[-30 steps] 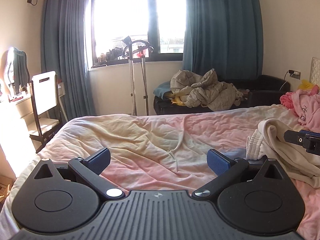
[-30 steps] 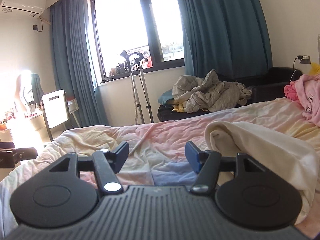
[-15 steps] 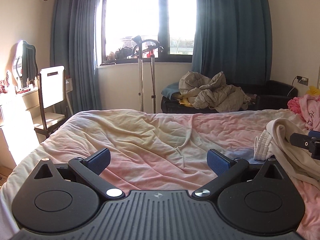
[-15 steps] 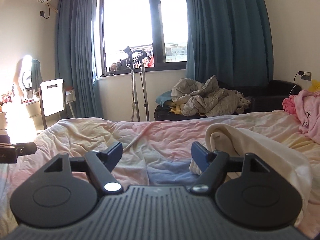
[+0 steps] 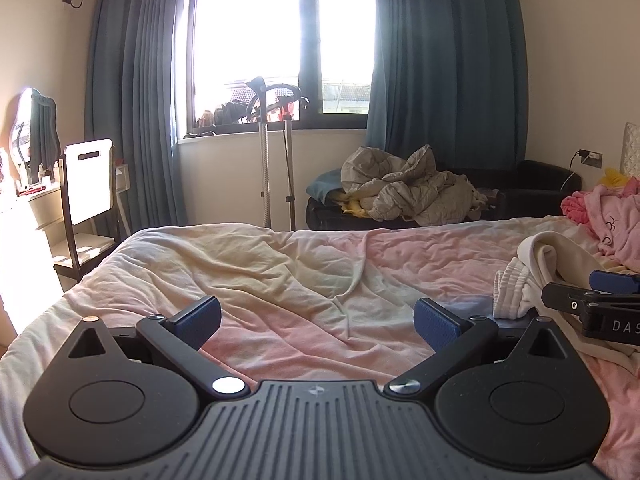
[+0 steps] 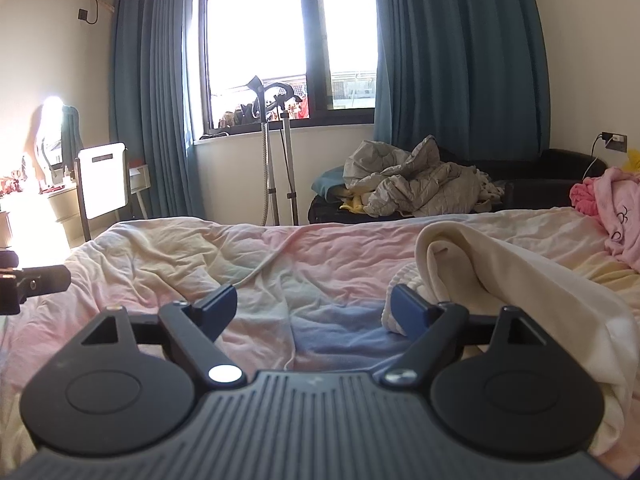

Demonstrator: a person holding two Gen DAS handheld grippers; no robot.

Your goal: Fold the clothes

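Bed [image 6: 280, 264]: a rumpled pink-and-cream duvet is spread under both grippers; it serves as the folding surface and bears the cream garment and a pink garment.
Change: the right gripper's jaws have just been opening, from a narrower gap to a wide one, with only duvet between them; the gripper is judged to be readied for a first grasp, so folding has not yet begun.
Cream garment [image 6: 512, 276]: it is heaped, unfolded, just to the right of the right gripper's right finger, its ribbed cuff [image 6: 394, 312] just behind that finger's pad; contact cannot be told.
Pink garment [image 6: 616, 212]: it is lying far to the right, well beyond the fingertips.
Sofa [image 6: 560, 176]: the only holder of things in view; a crumpled grey quilt [image 6: 416, 184] is piled on it, far ahead of the fingers.
Right gripper [image 6: 316, 304]: fingers are spread wide, nothing is pinched.
Left gripper [image 5: 318, 316]: fingers are spread wide over bare duvet, nothing is pinched; the cream garment lies well to the right of its right finger.
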